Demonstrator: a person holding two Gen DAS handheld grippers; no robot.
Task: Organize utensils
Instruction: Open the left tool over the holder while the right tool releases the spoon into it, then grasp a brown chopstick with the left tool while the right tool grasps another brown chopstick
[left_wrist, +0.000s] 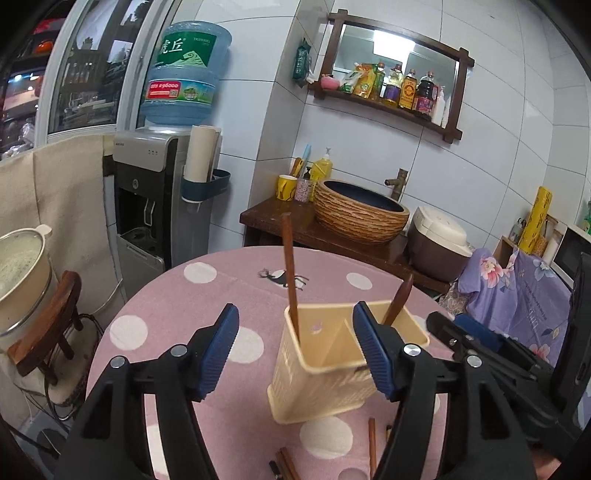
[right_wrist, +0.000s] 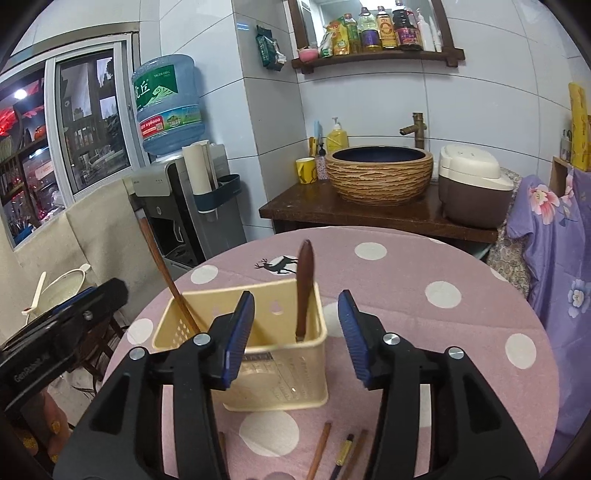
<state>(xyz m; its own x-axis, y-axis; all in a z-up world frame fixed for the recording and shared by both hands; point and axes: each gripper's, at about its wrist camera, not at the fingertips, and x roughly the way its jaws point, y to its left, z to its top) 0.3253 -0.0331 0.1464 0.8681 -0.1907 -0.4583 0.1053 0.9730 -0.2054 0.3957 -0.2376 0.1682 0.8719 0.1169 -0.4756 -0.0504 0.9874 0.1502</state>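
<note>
Pink dotted tablecloth (right_wrist: 424, 325) bears the holder (right_wrist: 280, 373) just ahead of both tools, jaws apart, empty.

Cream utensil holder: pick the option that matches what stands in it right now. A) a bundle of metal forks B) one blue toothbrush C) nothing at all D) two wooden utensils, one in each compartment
D: the cream utensil holder has a long wooden handle leaning in its left compartment and a shorter wooden utensil in its right one.

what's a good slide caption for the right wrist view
Open right claw above a cream utensil holder holding two wooden utensils, loose chopsticks on the polka-dot tablecloth.
</note>
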